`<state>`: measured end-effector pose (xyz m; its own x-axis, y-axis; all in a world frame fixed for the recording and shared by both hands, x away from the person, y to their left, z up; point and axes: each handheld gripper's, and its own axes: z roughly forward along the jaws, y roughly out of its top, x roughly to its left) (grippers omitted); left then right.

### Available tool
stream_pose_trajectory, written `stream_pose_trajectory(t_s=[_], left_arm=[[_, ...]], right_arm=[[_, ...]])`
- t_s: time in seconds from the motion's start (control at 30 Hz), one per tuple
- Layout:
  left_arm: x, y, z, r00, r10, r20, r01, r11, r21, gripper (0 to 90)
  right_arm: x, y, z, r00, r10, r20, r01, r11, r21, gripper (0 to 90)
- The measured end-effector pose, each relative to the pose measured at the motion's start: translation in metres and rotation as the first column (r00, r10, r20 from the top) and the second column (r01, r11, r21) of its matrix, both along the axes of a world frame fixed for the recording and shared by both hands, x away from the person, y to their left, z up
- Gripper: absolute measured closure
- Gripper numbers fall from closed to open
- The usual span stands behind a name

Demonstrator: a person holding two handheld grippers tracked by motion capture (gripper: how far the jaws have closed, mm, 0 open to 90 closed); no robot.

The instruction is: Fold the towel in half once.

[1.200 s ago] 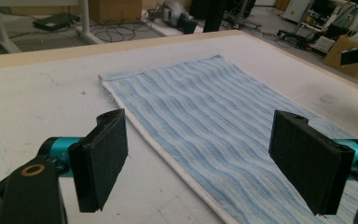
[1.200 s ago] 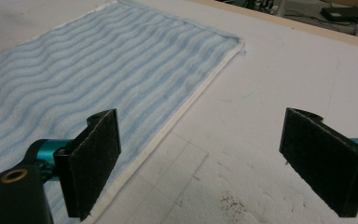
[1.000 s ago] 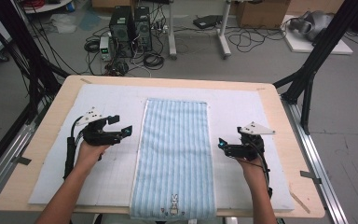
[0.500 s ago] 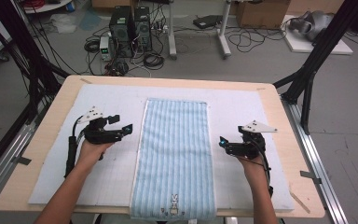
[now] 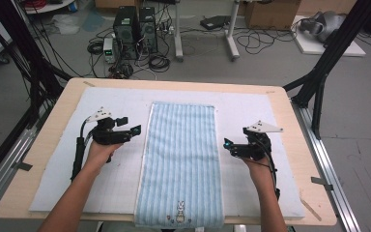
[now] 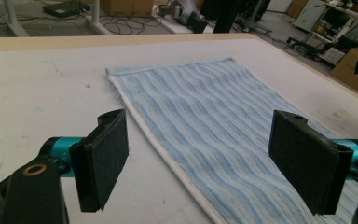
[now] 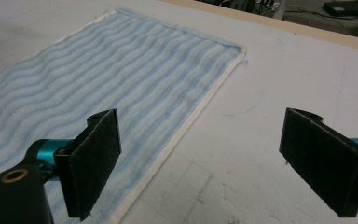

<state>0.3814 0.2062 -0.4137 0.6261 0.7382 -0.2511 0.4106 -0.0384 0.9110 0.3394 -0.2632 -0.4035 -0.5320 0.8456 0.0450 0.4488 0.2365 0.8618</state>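
A light blue striped towel lies flat and lengthwise on the white mat, a small rabbit print at its near end. My left gripper hovers open just left of the towel's left edge, nothing between its pads. My right gripper is open too, just off the right edge. In the left gripper view the towel runs away between the wide-apart black pads. In the right gripper view the towel and its white hem lie under the left pad.
The white mat covers most of the wooden table. Black frame struts rise at the back corners. Computer towers and cables lie on the floor beyond the far edge.
Both grippers have drifted slightly; the left one has edged a little toward the towel's edge. The towel has not moved.
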Motion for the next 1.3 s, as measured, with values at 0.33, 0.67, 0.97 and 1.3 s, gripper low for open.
stream_pose_trajectory(t_s=[0.33, 0.67, 0.97, 1.3], left_arm=[[0.031, -0.026, -0.009, 0.9948, 0.053, -0.087, -0.044, 0.9937, 0.103, 26.9], [0.047, -0.041, -0.023, 0.9835, 0.115, -0.140, -0.091, 0.9819, 0.166, 34.8], [0.046, -0.059, -0.038, 0.9800, 0.143, -0.138, -0.097, 0.9489, 0.300, 46.7], [0.042, -0.062, -0.038, 0.9886, 0.117, -0.095, -0.078, 0.9375, 0.339, 76.7]], right_arm=[[0.005, 0.001, 0.000, 0.9994, -0.026, -0.022, 0.026, 0.9997, 0.003, 11.8], [0.008, 0.007, -0.001, 0.9993, -0.006, -0.036, 0.006, 0.9999, -0.012, 11.8], [0.013, 0.016, -0.002, 0.9987, -0.004, -0.050, 0.002, 0.9994, -0.034, 11.9], [0.024, 0.030, -0.002, 0.9981, -0.022, -0.058, 0.019, 0.9984, -0.053, 14.2]])
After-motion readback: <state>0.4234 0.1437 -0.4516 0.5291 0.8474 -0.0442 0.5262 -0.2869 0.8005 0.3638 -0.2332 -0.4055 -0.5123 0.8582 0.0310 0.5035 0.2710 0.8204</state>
